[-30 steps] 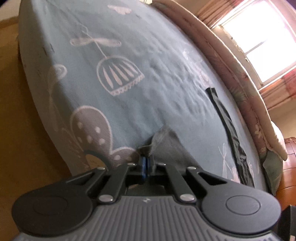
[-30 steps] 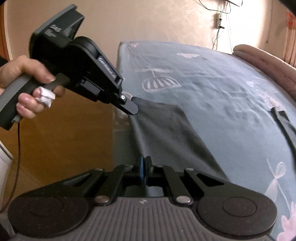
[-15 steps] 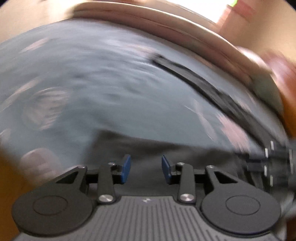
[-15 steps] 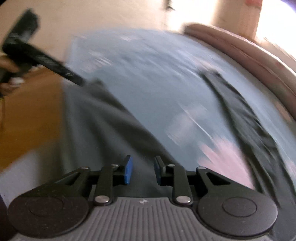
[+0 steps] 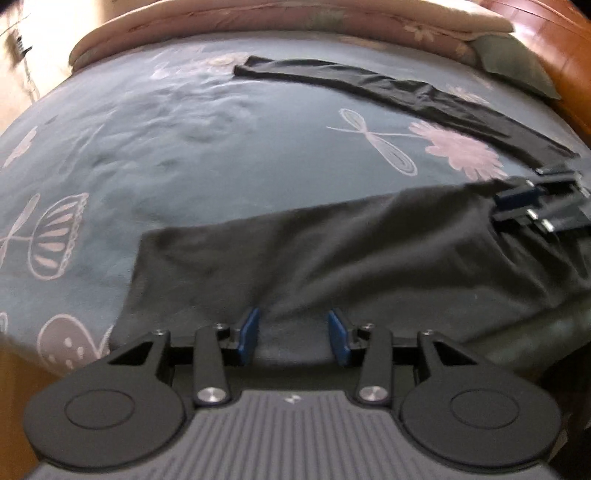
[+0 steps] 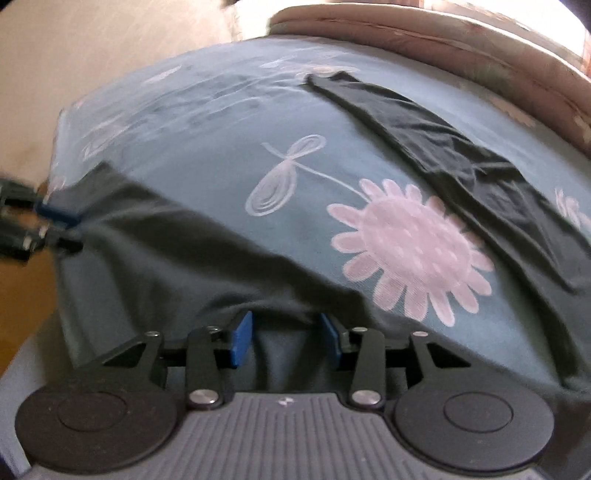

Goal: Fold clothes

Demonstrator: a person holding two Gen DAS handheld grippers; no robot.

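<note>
Left gripper (image 5: 293,334): its jaws have just been opening and are now parted, with a clear gap between the blue pads (image 5: 249,334). Dark cloth is seen past and below the gap, but is not pressed by the pads. Nothing is held.
Right gripper (image 6: 284,338): its jaws have likewise just been opening. The blue pads (image 6: 240,339) stand apart, dark cloth lies under the gap, and no grip is seen. In the left view this gripper (image 5: 517,205) is seen at the cloth's far right corner.
Garment (image 5: 332,251): a dark grey piece is spread in a wide band along the near edge of the bed, flat with soft wrinkles. Its near side drops out of sight behind both grippers. Its left corner lies beside the bell-shaped print; its right end runs to the right gripper.
Second garment (image 5: 406,92): a long, narrow black piece is laid farther back on the bed, well apart from the grey one, with the flower print (image 6: 410,247) between them.
Bed (image 5: 166,147): it is covered by a blue-grey sheet with pale pink prints.
Quilt (image 5: 258,14): a pinkish roll is laid along the far edge.
Pillow (image 5: 513,62): a grey-green one is seen at the far right corner.
Sharpness: both views are slightly blurred.
</note>
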